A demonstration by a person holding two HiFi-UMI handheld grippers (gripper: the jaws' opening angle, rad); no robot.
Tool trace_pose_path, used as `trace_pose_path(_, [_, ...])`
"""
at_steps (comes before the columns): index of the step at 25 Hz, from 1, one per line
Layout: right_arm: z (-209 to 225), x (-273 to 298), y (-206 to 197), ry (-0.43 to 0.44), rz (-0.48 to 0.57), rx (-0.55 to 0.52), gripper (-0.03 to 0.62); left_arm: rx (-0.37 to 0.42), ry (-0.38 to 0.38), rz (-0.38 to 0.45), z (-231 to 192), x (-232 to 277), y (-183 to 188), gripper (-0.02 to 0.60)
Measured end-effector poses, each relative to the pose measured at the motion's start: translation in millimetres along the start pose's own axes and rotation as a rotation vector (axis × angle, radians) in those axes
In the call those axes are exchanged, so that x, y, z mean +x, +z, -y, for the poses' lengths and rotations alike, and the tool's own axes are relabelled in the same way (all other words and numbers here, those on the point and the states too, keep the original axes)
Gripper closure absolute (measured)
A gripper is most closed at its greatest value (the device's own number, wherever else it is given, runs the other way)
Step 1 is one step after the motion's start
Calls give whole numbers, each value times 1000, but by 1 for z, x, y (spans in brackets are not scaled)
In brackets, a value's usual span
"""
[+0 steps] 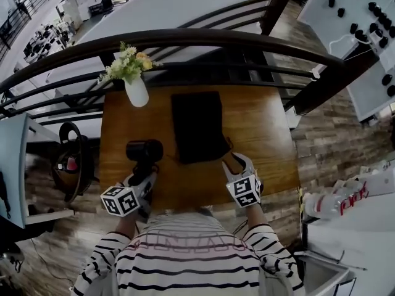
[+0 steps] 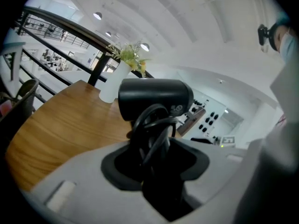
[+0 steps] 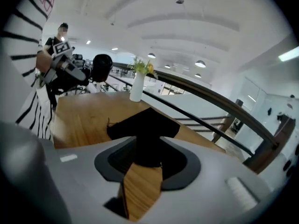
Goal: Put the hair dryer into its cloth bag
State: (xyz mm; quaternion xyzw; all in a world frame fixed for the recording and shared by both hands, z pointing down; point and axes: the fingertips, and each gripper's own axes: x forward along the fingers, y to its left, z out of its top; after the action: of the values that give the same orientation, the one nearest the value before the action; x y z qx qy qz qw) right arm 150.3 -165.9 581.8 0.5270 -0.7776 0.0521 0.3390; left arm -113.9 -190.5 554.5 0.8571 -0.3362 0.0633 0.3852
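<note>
A black cloth bag (image 1: 197, 127) lies flat on the middle of the wooden table (image 1: 265, 134). To its left the black hair dryer (image 1: 145, 150) is up off the table. My left gripper (image 1: 139, 176) is shut on its cord-wrapped handle (image 2: 152, 134), and the barrel (image 2: 154, 97) points sideways above the jaws. My right gripper (image 1: 237, 165) is open at the bag's near right corner. In the right gripper view the near edge of the bag (image 3: 145, 125) lies between the jaw tips, and bare wood shows in the gap below it. The hair dryer (image 3: 101, 66) shows at far left there.
A white vase of flowers (image 1: 136, 91) stands at the table's far left corner. A dark curved railing (image 1: 203, 39) runs behind the table. A white board with black knobs (image 1: 364, 17) is at far right, and bottles (image 1: 333, 202) lie to the right.
</note>
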Motion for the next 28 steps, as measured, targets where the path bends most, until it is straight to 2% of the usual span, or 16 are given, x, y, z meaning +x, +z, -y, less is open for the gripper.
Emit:
trace_pose_path(10, [24, 81, -64, 166, -221, -445, 445, -40, 115, 69, 13, 16, -12, 416])
trace_pose_path(16, [21, 107, -86, 297, -282, -697, 453, -60, 173, 99, 16, 13, -23, 416])
trace_pose_path(21, [11, 115, -87, 373, -273, -793, 476, -85, 200, 105, 13, 8, -36, 416])
trace_pose_path(24, [10, 117, -92, 389, -281, -824, 528, -88, 207, 99, 15, 8, -42, 416])
trace_pose_path(28, [8, 121, -98, 393, -291, -834, 530, -69, 202, 71, 16, 8, -49, 416])
